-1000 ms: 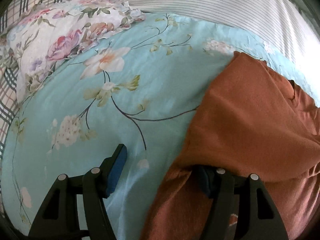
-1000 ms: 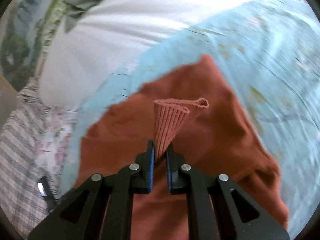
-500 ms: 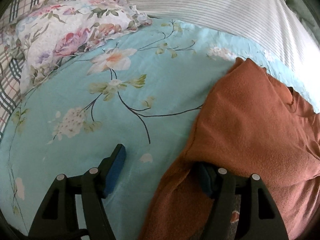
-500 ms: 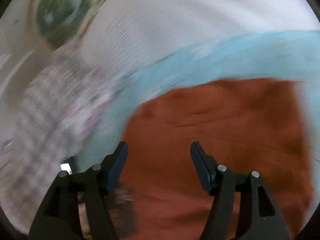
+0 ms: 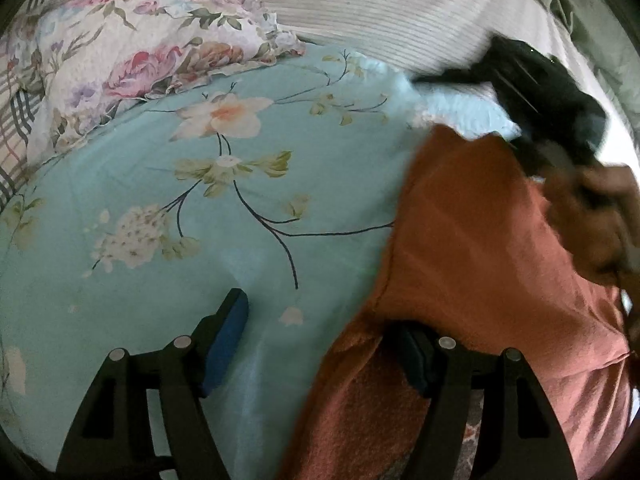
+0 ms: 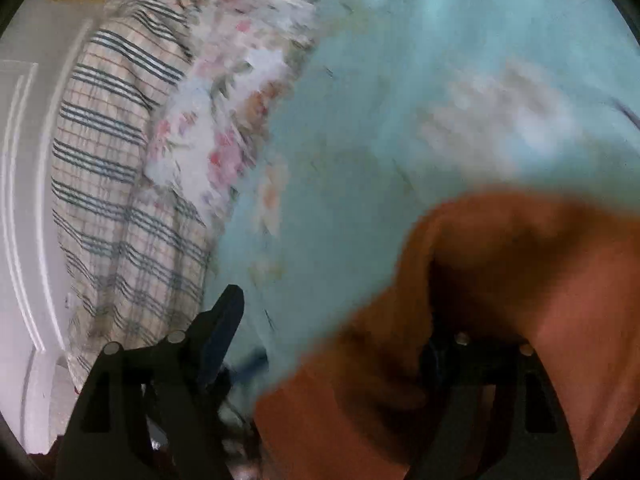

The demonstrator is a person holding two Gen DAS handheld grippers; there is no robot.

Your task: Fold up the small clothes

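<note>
The left wrist view is sharp: the rust-orange garment (image 5: 480, 248) lies on the pale blue floral bedsheet (image 5: 200, 240) from 3 to 6 o'clock, with a rose-print pillow (image 5: 132, 60) at 10 o'clock and the blurred right claw (image 5: 532, 92) at 2 o'clock. The right wrist view is smeared, adding a plaid blanket (image 6: 112, 184) at 9 o'clock. The left claw (image 5: 324, 344) stands wide, its right finger under the garment's fold. The right claw's fingers (image 6: 220, 324) are spread wide, empty; cloth drapes over its right finger.
</note>
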